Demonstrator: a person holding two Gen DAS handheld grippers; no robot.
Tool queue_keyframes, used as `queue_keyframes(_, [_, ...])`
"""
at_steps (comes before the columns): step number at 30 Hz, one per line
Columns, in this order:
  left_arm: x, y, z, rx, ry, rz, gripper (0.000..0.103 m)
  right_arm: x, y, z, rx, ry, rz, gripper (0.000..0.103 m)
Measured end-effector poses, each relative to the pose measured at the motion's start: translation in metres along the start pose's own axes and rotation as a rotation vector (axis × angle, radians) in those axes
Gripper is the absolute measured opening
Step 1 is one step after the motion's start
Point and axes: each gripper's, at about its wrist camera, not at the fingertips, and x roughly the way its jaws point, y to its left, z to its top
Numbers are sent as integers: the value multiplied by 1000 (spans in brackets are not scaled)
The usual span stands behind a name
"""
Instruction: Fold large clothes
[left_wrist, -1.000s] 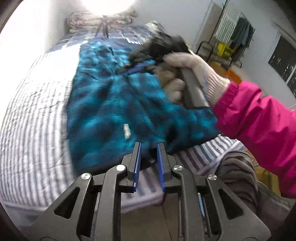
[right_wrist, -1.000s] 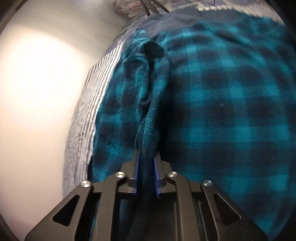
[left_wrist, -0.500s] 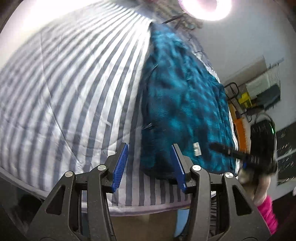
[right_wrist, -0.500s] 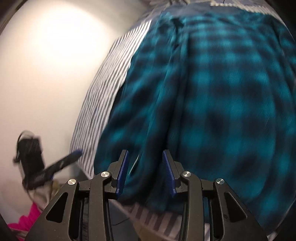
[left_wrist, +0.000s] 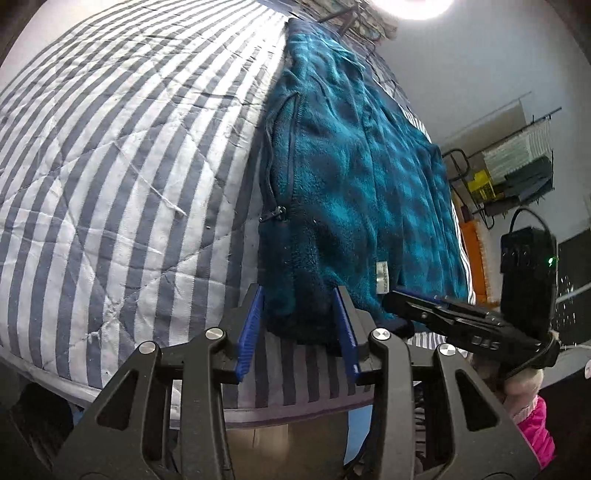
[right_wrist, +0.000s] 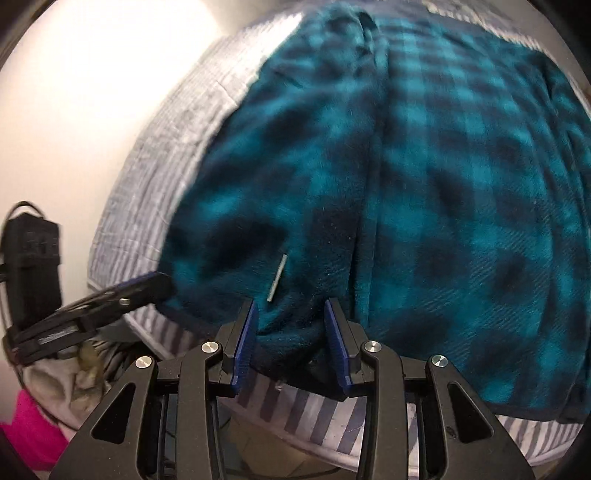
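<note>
A teal and black plaid fleece jacket (left_wrist: 369, 166) lies flat on the striped quilt (left_wrist: 110, 166), its hem at the bed's near edge. A white label (left_wrist: 382, 277) and a zip pull (left_wrist: 275, 214) show near that hem. My left gripper (left_wrist: 298, 295) straddles the hem's left corner, its jaws closing with fleece between the blue pads. Further right along the hem is my right gripper (left_wrist: 391, 301). In the right wrist view, the right gripper (right_wrist: 290, 306) is closing its jaws around a bunched bit of the jacket (right_wrist: 443, 184). The left gripper (right_wrist: 162, 284) touches the corner.
The quilt (right_wrist: 155, 158) drops off just below both grippers. A pale wall (right_wrist: 74, 92) runs along the bed's far side. A gloved hand with a pink sleeve (left_wrist: 535, 435) carries a black box (left_wrist: 528, 277). A clothes rack (left_wrist: 517, 166) stands beyond the bed.
The right gripper let go of a raised fold, opened and came back to the near hem. The left gripper rolled, widened its jaws and dropped onto the hem's left corner.
</note>
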Motion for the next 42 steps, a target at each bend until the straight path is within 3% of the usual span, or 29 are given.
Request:
queue_keyframes(1, [0,2,1,-10,2,-4,39,3,-1,1,2,8,20,4])
queue_keyframes(3, [-3,6,2,-31,5,-20,39,0,-4,2,0,15,47,0])
queue_keyframes(8, [-1,17,7,-62,6,-29,40,-32,-22,-2,4,-45,54,0])
queue_keyframes(11, [5,18,8,-74,12,-41,40,-35,-34,-1,57,-82,122,1])
queue_keyframes(12, [7,17,8,-70,15,-40,40,-38,-36,-6,74,-82,142,11])
queue_keyframes(13, [9,16,7,-62,20,-38,40,-36,-36,-6,83,-74,157,32])
queue_keyframes(15, [13,12,7,-47,27,-38,39,-29,-33,-6,97,-63,180,50])
queue_keyframes(16, [14,9,6,-42,27,-40,36,-25,-31,-5,98,-60,173,50])
queue_keyframes(17, [16,6,5,-34,29,-39,24,-20,-29,-4,92,-51,166,49])
queue_keyframes(18, [16,3,5,-20,32,-31,16,-12,-26,-1,81,-39,159,47])
queue_keyframes(20, [8,-6,2,4,5,-13,13,1,-15,0,63,-14,138,7])
queue_keyframes(21, [-2,-13,-1,29,-28,-13,13,9,-11,1,49,14,121,3])
queue_keyframes(23, [-13,-25,-5,94,-66,25,13,-3,-5,-4,29,-24,112,2])
queue_keyframes(25, [-4,-27,-9,133,-44,92,13,-16,-1,-8,-2,-65,102,2])
queue_keyframes(27, [18,-20,-14,122,12,155,13,-14,-5,-12,7,-61,92,2])
queue_keyframes(31, [19,-27,-17,163,-12,224,20,9,2,-17,-42,-32,9,2])
queue_keyframes(35, [-7,-32,-19,167,-76,248,25,-2,4,-18,-25,-78,37,7])
queue_keyframes(42, [-53,-51,-21,210,-227,245,26,-78,-34,-58,0,-289,-34,37])
